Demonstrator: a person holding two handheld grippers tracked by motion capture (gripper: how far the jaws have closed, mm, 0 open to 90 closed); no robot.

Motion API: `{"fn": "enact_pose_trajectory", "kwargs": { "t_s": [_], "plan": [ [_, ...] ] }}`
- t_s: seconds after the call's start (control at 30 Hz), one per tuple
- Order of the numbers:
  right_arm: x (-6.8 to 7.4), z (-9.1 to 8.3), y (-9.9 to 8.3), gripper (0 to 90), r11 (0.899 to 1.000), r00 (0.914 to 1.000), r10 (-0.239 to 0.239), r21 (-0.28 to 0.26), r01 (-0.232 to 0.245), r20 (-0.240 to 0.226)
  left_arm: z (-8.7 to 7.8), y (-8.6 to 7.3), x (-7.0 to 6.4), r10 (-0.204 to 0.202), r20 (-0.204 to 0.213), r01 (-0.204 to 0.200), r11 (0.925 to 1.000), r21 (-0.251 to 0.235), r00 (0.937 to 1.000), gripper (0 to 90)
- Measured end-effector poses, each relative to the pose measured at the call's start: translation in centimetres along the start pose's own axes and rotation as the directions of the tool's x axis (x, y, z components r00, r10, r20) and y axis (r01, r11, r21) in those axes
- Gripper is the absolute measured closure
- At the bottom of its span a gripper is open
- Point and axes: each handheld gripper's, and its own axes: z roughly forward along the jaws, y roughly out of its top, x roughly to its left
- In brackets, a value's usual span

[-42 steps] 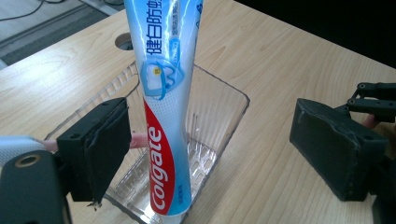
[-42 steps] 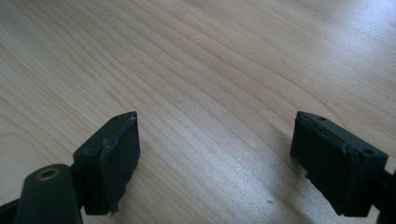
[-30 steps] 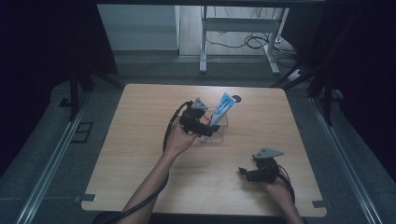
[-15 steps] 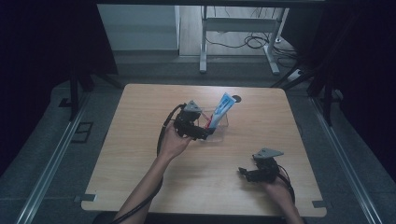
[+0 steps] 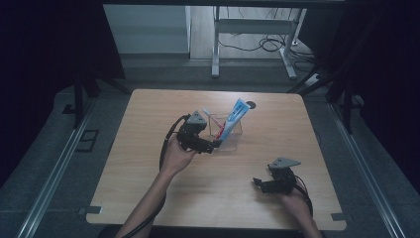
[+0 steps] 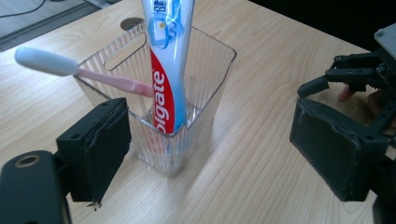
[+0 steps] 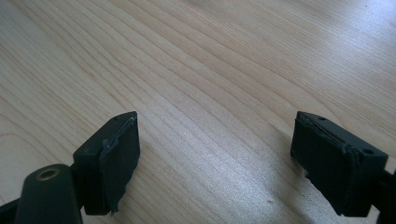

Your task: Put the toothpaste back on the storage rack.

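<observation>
A: Black foam pads face each other wide apart on your left gripper (image 6: 208, 149), and nothing is caught between them. The clear plastic holder (image 6: 187, 140) stands on the table just ahead of the jaws, nearer the left pad than the right, and neither pad touches it.

B: What sits in the holder?

A: A toothpaste tube (image 6: 167, 70) stands nearly upright in it, rising well above the rim. A pink toothbrush (image 6: 79, 70) leans out over the rim toward the left pad's side, white head uppermost.

B: How is your left hand placed?

A: In the high view your left forearm reaches forward across the wooden table (image 5: 148, 163), and your left hand (image 5: 176, 154) wraps the gripper (image 5: 210, 145) from behind, with the jaws aimed at the holder (image 5: 229, 130).

B: And your right one?

A: Your right gripper (image 7: 217, 154) is just as wide open and holds nothing; bare wood (image 7: 210, 70) lies between and beyond its pads. In the high view it (image 5: 257, 182) rests low near the table's near edge, held in your right hand (image 5: 292, 198), well apart from the holder.
</observation>
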Motion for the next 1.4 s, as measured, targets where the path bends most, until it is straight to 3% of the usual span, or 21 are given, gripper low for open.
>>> {"fn": "enact_pose_trajectory", "kwargs": {
  "t_s": [1.4],
  "plan": [
    [0.0, 0.0, 0.0, 15.6, 1.000, 1.0000, 0.002, 0.000, -0.002, -0.001, -3.9, -6.9, -1.1, -0.036, -0.058, 0.035, 0.9993, -0.017, 0.9977, 12.9]
  ]
}}
